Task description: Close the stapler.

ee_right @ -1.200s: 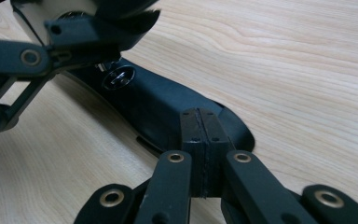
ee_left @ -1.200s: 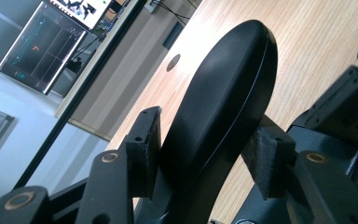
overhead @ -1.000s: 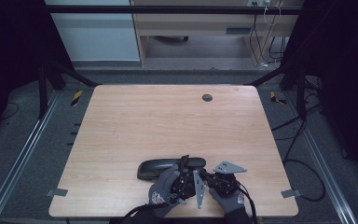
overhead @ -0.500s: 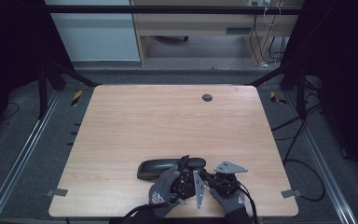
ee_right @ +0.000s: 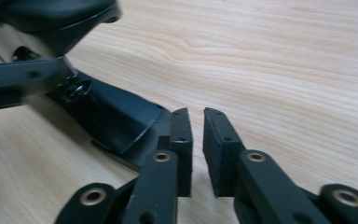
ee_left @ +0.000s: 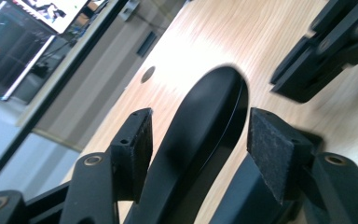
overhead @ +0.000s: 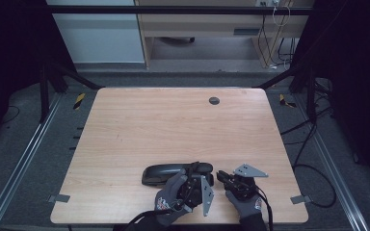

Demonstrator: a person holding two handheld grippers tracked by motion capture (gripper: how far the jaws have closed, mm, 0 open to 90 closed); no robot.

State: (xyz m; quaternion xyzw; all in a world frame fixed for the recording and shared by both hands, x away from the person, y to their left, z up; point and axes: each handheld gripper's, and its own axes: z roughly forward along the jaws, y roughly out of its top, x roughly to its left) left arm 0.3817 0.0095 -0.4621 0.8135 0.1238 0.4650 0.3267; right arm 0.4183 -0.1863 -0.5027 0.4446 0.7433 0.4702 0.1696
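Observation:
A long glossy black case (overhead: 164,173) lies near the table's front edge. My left gripper (overhead: 200,169) straddles its right end. In the left gripper view the case (ee_left: 200,126) runs between the two pads (ee_left: 272,156). The jaws have just been opening, and a thin gap shows at the right pad. My right gripper (overhead: 220,176) sits just right of the case end (ee_right: 114,116). Its jaws (ee_right: 196,135) have just been opening to a narrow slit with nothing in it. The right gripper (ee_left: 326,51) also shows beyond the case.
A round dark grommet (overhead: 214,100) sits in the wooden table (overhead: 173,125) near its far edge. Metal frame rails (overhead: 24,159) run along both sides, with cables (overhead: 308,144) on the floor at the right. A desk (overhead: 197,29) stands behind the table.

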